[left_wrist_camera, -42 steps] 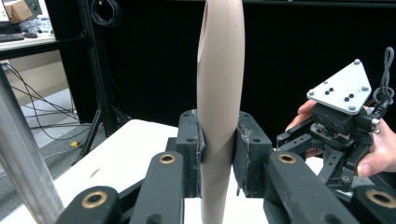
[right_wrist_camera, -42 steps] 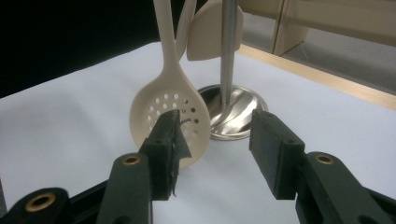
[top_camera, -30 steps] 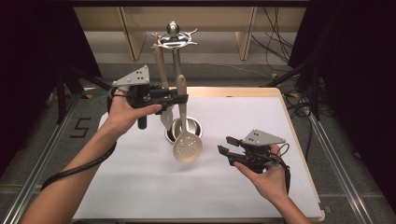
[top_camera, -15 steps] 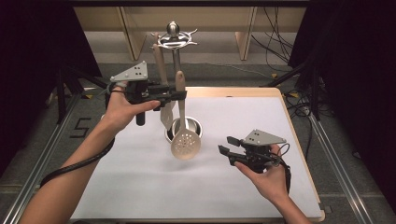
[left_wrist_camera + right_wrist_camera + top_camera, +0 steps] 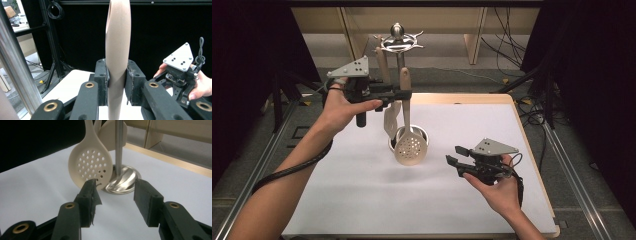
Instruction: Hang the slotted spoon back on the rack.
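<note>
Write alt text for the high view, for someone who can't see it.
The left claw grips the handle of a perforated skimmer beside a metal utensil stand, where a spatula hangs. The right claw waits open and empty above the white table.

Camera layout: one overhead, two gripper-mounted.
High view looks down on the desk [image 5: 362, 200]; both gripper views sit close, sharing the skimmer [image 5: 88, 167].

Stand [image 5: 398, 75] rises from its base [image 5: 123, 180] mid-table [image 5: 362, 200]. Skimmer [image 5: 410, 147] hangs before the base, its handle between the left gripper [image 5: 404, 93] jaws. Spatula [image 5: 391, 122] hangs behind, left of the pole. Right gripper [image 5: 454, 156] sits right of the skimmer, apart.
</note>
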`<state>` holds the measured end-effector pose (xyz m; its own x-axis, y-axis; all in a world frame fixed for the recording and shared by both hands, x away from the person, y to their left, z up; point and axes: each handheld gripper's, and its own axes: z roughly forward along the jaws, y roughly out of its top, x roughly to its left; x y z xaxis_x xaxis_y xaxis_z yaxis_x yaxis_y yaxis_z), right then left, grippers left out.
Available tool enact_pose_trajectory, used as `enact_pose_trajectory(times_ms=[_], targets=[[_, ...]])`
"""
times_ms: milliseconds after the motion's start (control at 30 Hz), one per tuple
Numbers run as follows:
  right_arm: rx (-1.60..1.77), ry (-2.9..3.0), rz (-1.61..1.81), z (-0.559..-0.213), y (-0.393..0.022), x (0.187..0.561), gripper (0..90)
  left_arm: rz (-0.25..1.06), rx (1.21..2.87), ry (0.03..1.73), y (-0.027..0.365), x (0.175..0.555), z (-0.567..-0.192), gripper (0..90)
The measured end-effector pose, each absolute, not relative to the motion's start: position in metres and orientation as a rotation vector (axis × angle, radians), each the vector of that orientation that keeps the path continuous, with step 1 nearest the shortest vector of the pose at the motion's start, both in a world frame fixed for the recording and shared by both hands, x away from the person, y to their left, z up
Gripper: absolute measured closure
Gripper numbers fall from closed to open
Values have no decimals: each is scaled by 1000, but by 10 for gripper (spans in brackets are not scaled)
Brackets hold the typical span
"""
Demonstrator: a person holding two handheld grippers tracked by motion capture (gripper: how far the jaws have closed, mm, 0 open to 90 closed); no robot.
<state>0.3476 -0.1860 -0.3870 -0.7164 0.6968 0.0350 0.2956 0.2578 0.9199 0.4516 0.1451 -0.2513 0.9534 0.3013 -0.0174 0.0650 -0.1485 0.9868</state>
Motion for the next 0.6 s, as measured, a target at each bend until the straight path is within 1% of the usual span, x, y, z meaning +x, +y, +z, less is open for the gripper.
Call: enact_pose_trajectory(times_ms=[567, 600], targets=[[903, 2193, 1431, -386, -187, 348, 536, 188, 1700, 294, 152, 466, -240, 738], [909, 2184, 1467, -388, -185, 348, 536, 187, 1699, 298, 152, 467, -239, 738]])
